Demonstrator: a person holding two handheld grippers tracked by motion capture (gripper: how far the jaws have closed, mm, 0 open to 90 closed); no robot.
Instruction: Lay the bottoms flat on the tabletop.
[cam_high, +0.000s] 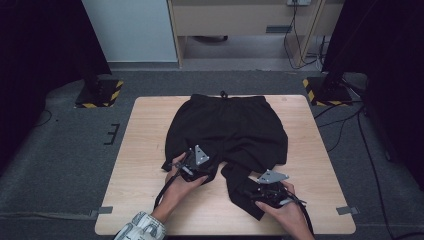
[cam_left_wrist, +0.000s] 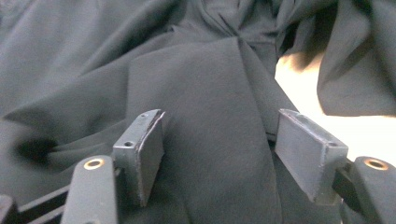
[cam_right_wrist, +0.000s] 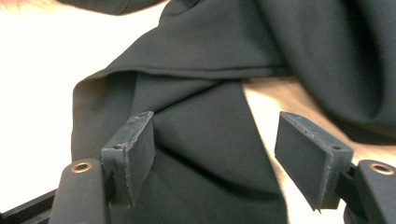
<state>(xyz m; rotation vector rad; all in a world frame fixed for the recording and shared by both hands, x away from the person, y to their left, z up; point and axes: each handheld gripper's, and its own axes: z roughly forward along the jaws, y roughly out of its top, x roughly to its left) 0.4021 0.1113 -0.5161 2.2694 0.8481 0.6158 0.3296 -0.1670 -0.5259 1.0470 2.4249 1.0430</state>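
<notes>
Black shorts (cam_high: 230, 127) lie spread on the wooden table (cam_high: 145, 150), waistband at the far side, both legs toward me. My left gripper (cam_high: 192, 167) rests on the hem of the left leg, and in the left gripper view it (cam_left_wrist: 219, 140) stands open with a fold of the black cloth (cam_left_wrist: 205, 93) lying between the jaws. My right gripper (cam_high: 267, 190) sits over the rumpled right leg near the front edge. In the right gripper view it (cam_right_wrist: 215, 144) is open too, with a creased flap of cloth (cam_right_wrist: 201, 121) between the jaws and bare table beside it.
Bare table wood lies left, right and in front of the shorts. Grey tape marks (cam_high: 105, 210) (cam_high: 345, 210) sit at the front corners. Two stand bases with yellow-black stripes (cam_high: 100, 92) (cam_high: 325, 90) flank the far side on the carpet, and cables (cam_high: 345, 125) trail at the right.
</notes>
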